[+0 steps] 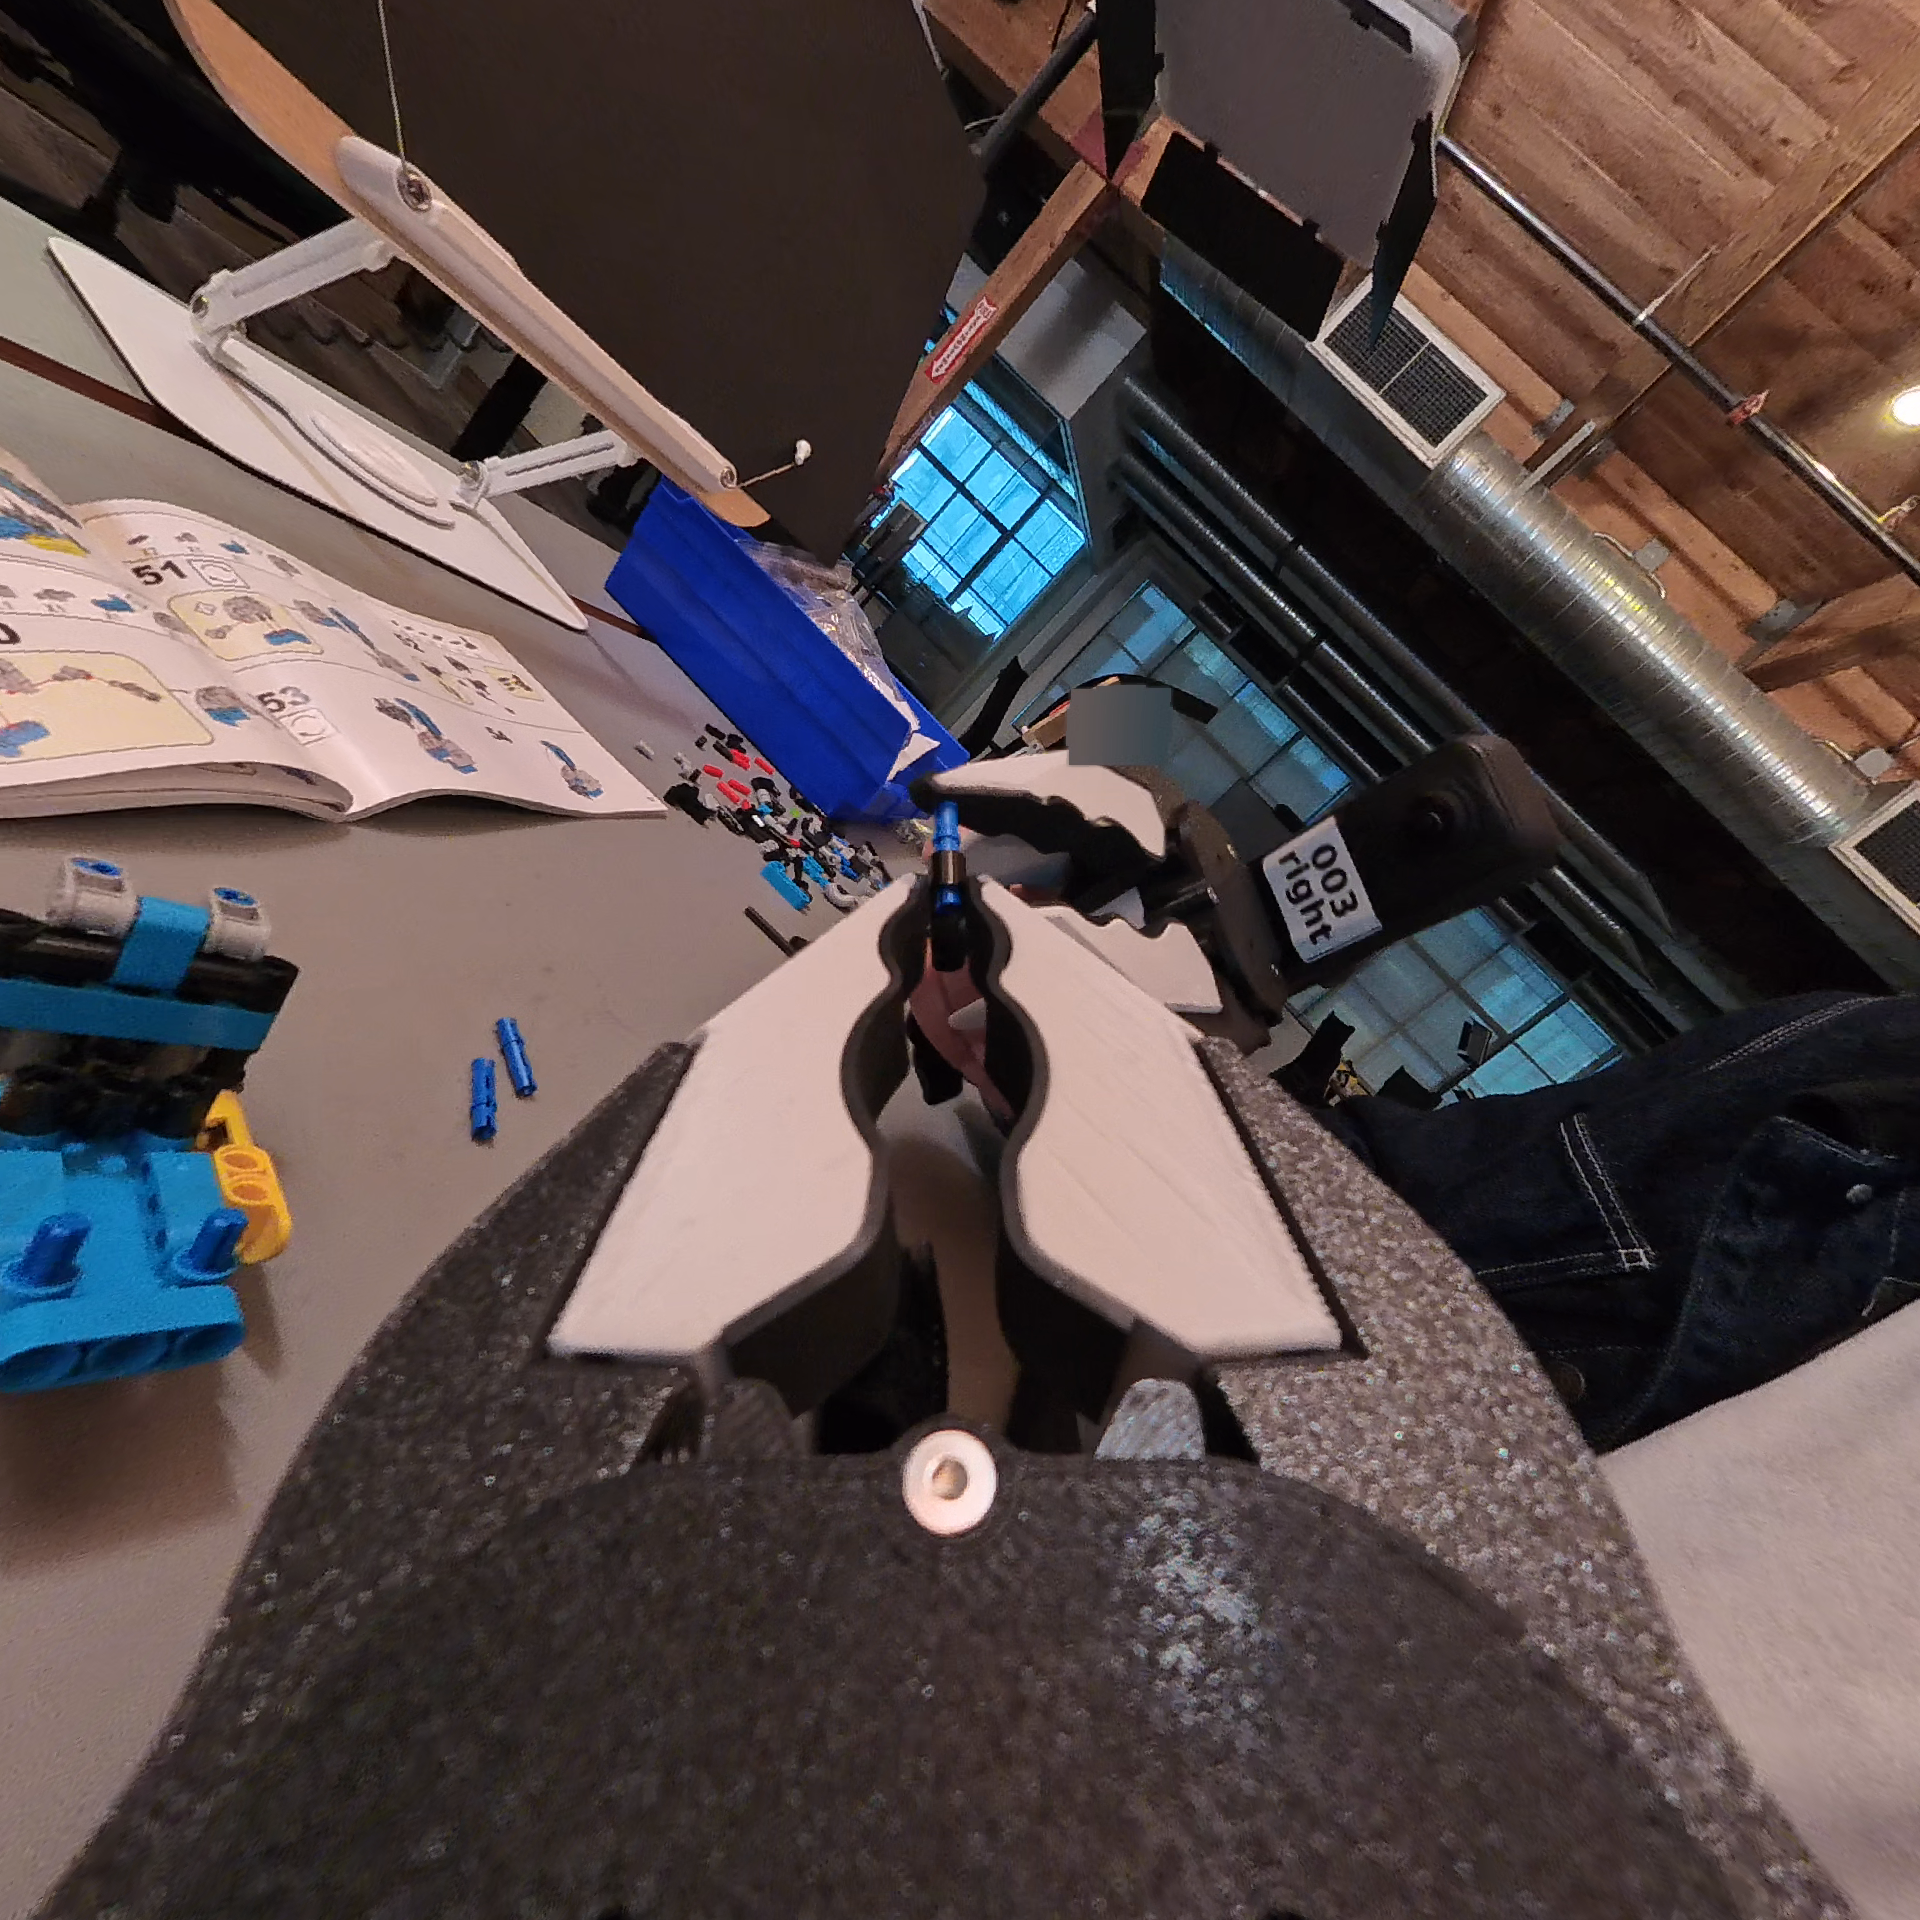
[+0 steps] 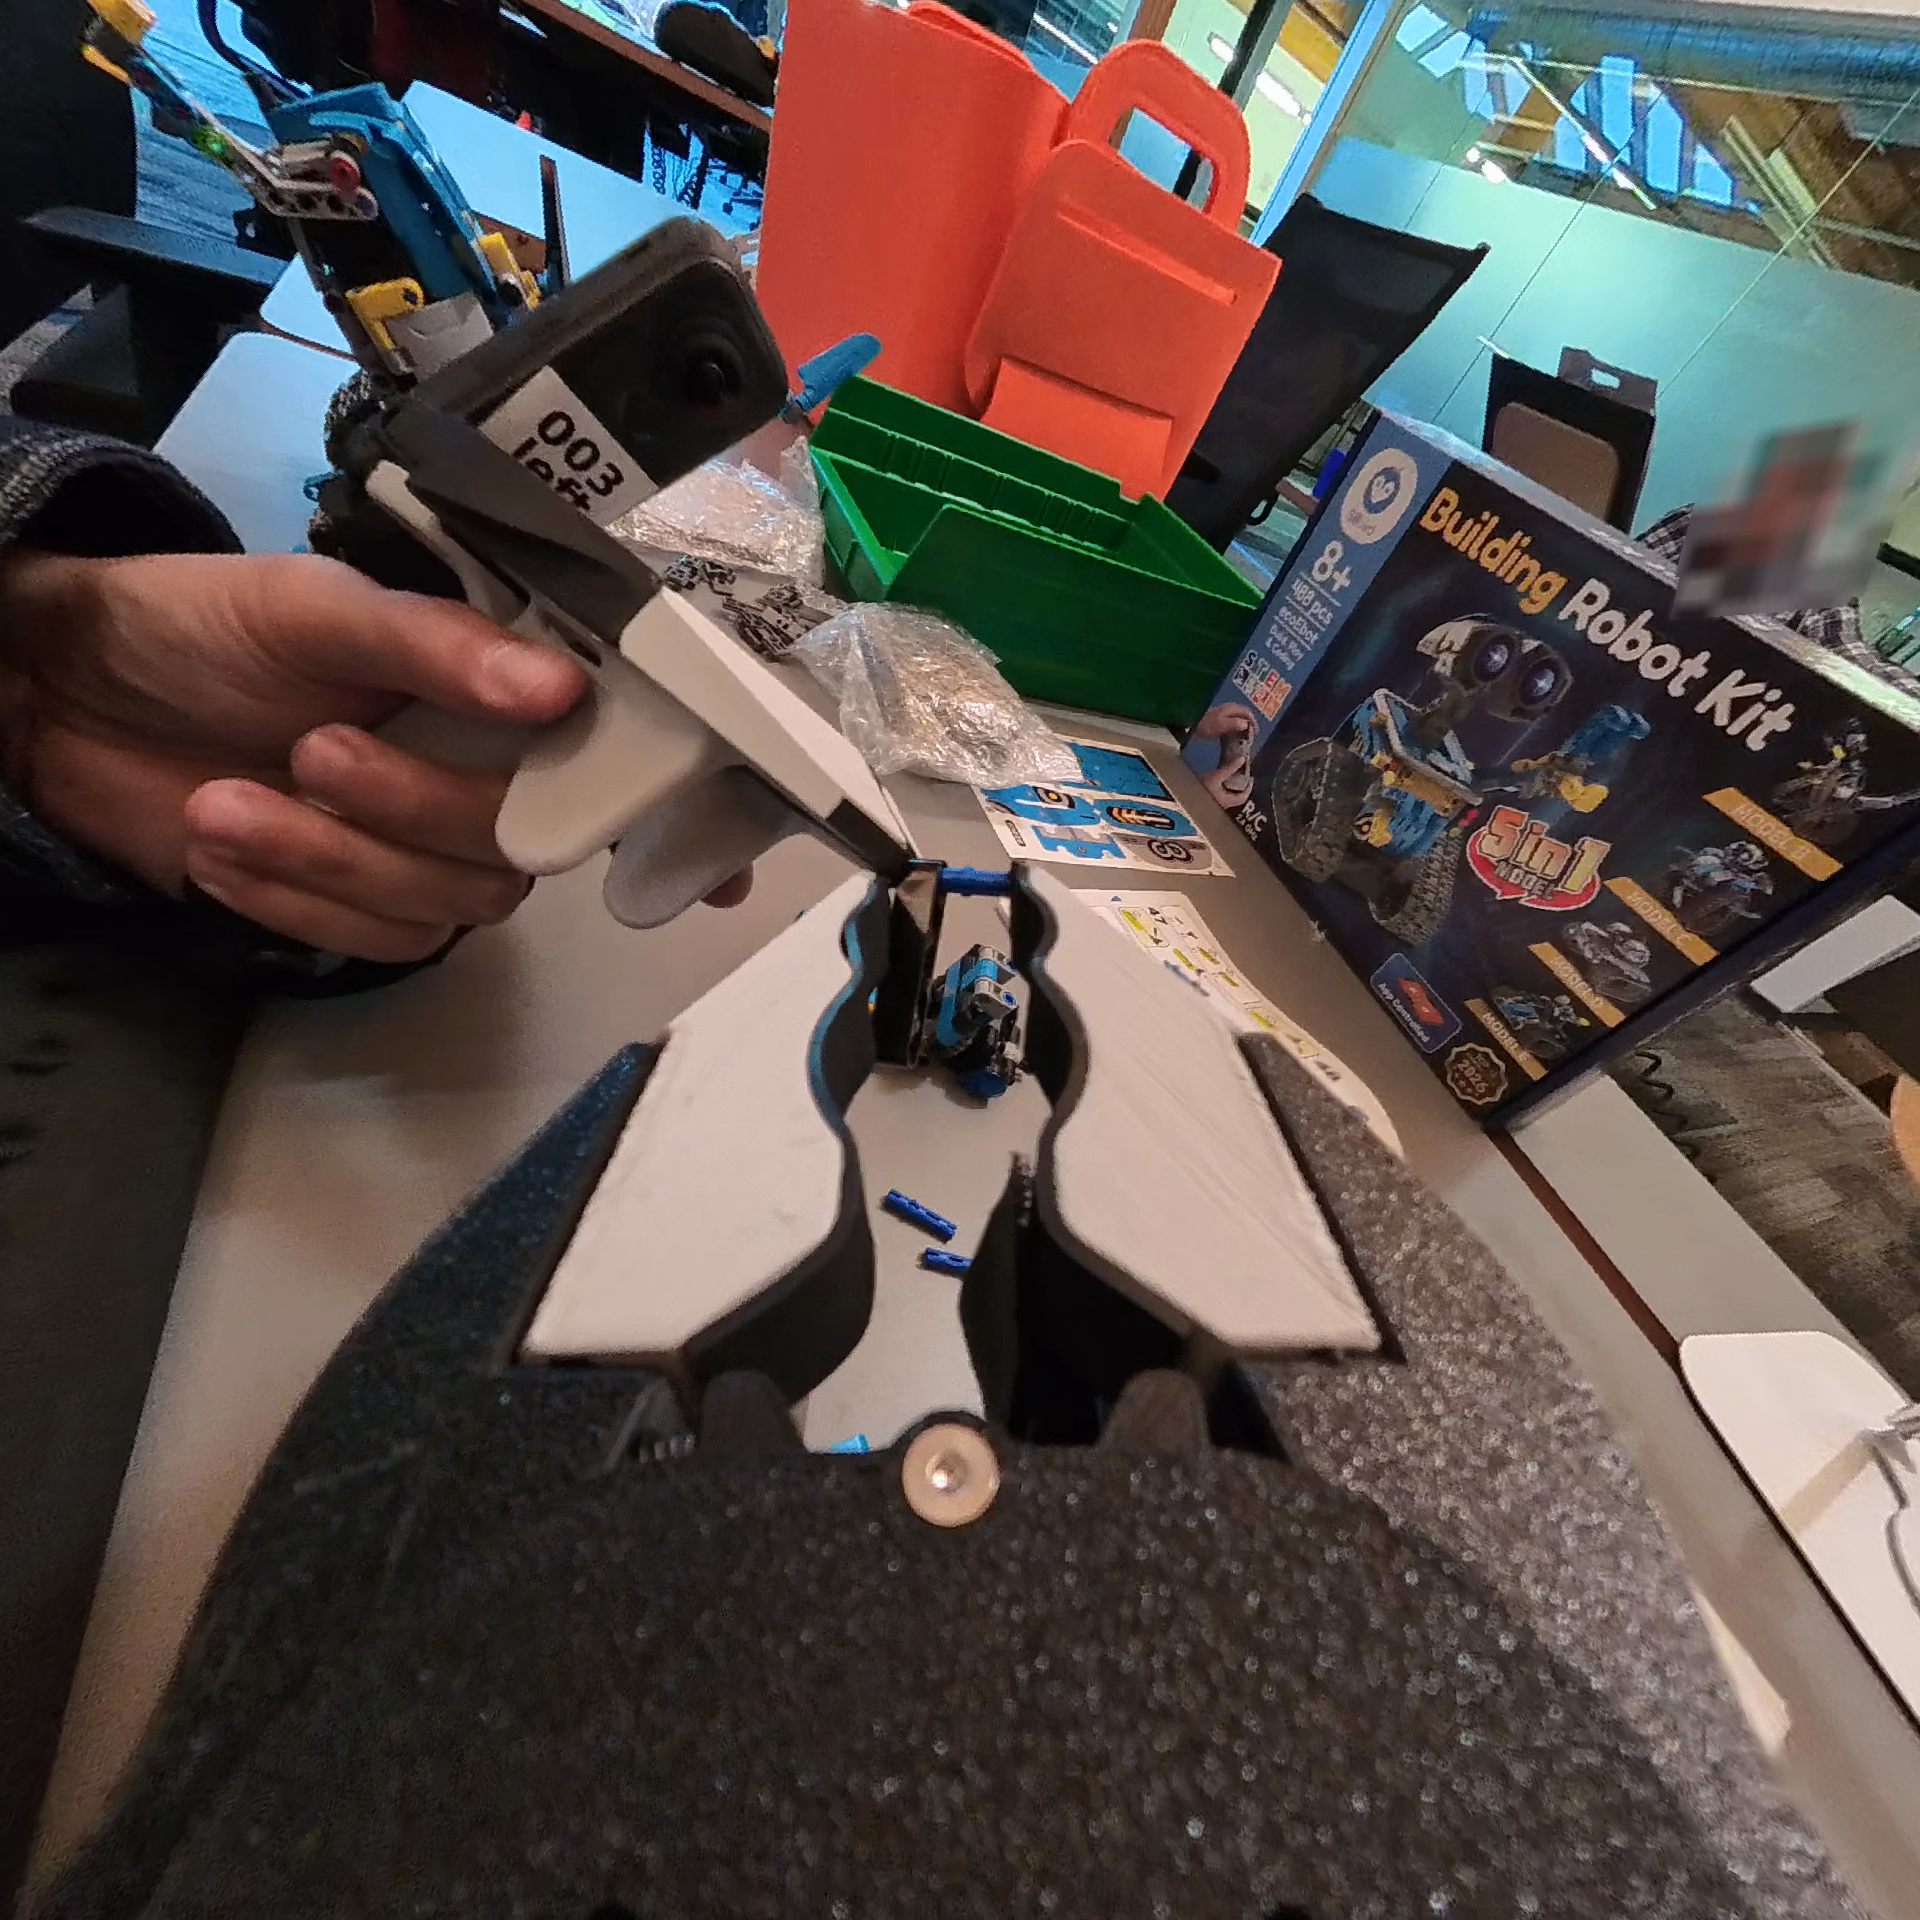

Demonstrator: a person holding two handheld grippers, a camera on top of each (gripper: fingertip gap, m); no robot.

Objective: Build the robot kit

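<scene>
My left gripper (image 1: 948, 914) is nearly closed, its tips pinching a black beam (image 1: 945, 940) that has a blue pin (image 1: 947, 831) seated in it. My right gripper (image 2: 948, 888) is partly closed around that blue pin (image 2: 977, 883), with the black beam (image 2: 914, 966) upright against its left finger, both tools meeting above the grey table (image 1: 520, 935). Beneath them two loose blue pins (image 2: 920, 1216) lie on the table, beside a blue model (image 1: 114, 1143) near its left edge. Farther out are an open instruction booklet (image 1: 260, 675), a heap of small parts (image 1: 769, 810), and a blue bin (image 1: 769, 675). A green bin (image 2: 1039, 561) and a kit box (image 2: 1538, 769) stand toward the far edge.
</scene>
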